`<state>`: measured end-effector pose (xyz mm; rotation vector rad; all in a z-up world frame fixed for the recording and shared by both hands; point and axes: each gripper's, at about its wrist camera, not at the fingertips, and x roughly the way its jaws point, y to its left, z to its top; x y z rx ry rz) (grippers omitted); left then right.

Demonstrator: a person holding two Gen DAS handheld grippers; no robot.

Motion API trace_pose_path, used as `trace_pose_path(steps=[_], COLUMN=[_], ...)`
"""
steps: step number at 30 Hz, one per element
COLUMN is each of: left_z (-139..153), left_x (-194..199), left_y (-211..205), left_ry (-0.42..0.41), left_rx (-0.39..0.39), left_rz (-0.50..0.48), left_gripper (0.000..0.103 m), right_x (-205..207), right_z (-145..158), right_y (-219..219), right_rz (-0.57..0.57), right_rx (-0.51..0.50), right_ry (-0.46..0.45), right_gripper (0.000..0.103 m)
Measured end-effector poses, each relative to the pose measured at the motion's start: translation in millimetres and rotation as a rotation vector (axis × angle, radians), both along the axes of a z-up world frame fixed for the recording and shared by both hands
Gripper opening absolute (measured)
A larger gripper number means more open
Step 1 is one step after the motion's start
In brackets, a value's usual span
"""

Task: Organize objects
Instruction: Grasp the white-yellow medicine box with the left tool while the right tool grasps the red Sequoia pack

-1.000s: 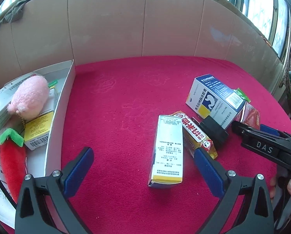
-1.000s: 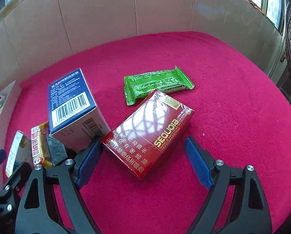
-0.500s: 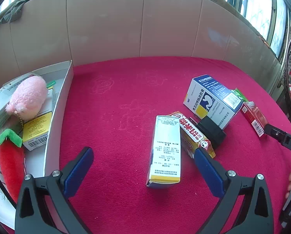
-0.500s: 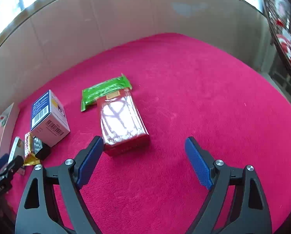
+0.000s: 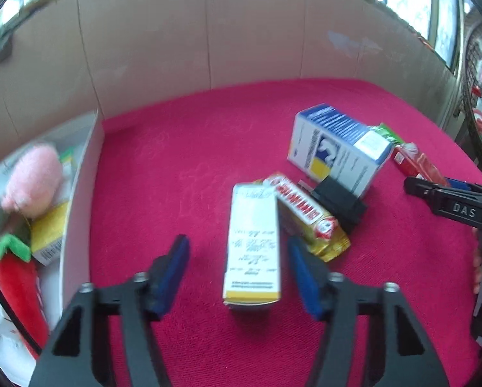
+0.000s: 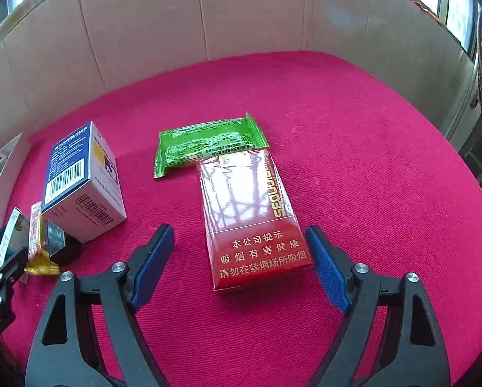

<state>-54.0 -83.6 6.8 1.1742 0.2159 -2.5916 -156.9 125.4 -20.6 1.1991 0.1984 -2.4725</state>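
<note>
- At the far left of the left wrist view, the white tray point(image 5: 79, 200) already holds a pink plush point(image 5: 34, 180), a red chilli plush point(image 5: 15, 277) and a yellow-labelled box point(image 5: 49, 235); that part of the sorting looks done.
- On the red cloth point(image 5: 192, 148) beside the tray, the white and yellow carton point(image 5: 253, 245) lies flat between the jaws of the left gripper point(image 5: 237, 274). Those jaws have just been closing around it and stand partly open; a gap shows on the left side, so I judge it not yet gripped.
- Just right of the carton, touching it, lies a gold snack packet point(image 5: 305, 216), then a black block point(image 5: 337, 201) against the blue and white box point(image 5: 337, 148). All three remain loose.
- Further right, the green wrapper point(image 6: 208, 143) sits partly under the far end of the red cigarette pack point(image 6: 250, 219).
- The right gripper point(image 6: 241, 264) straddles the near end of that pack, jaws wide, with clear space at the left pad; nothing is held.
- By my estimate roughly half remains: six items are still outside the tray.
</note>
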Motion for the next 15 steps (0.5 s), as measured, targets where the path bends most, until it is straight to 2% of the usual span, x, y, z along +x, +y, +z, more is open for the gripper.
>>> trace_pose_path(steps=[2, 3, 4, 5, 7, 10, 15], left_z=[-0.7, -0.3, -0.1, -0.2, -1.0, -0.5, 3.8], left_x=[3.0, 4.4, 4.7, 4.9, 5.2, 5.8, 8.6], left_y=[-6.0, -5.0, -4.1, -2.9, 1.8, 8.4, 19.8], left_ry=[0.004, 0.002, 0.002, 0.002, 0.001, 0.005, 0.03], left_rx=[0.032, 0.029, 0.028, 0.028, 0.022, 0.005, -0.044], left_rz=[0.006, 0.003, -0.005, -0.013, -0.03, -0.054, -0.089], left_gripper=[0.047, 0.045, 0.044, 0.043, 0.04, 0.024, 0.024], right_x=[4.1, 5.5, 5.2, 6.8, 10.2, 12.2, 13.1], right_z=[0.6, 1.3, 1.1, 1.0, -0.3, 0.8, 4.2], right_y=[1.7, 2.4, 1.9, 1.9, 2.9, 2.9, 6.9], right_rz=[0.0, -0.001, -0.001, 0.0, 0.01, 0.035, 0.042], right_rx=[0.0, -0.003, -0.007, -0.01, -0.013, -0.016, -0.048], right_ry=[0.002, 0.005, 0.009, 0.012, 0.013, 0.013, 0.008], right_gripper=[0.079, 0.071, 0.059, 0.056, 0.056, 0.055, 0.055])
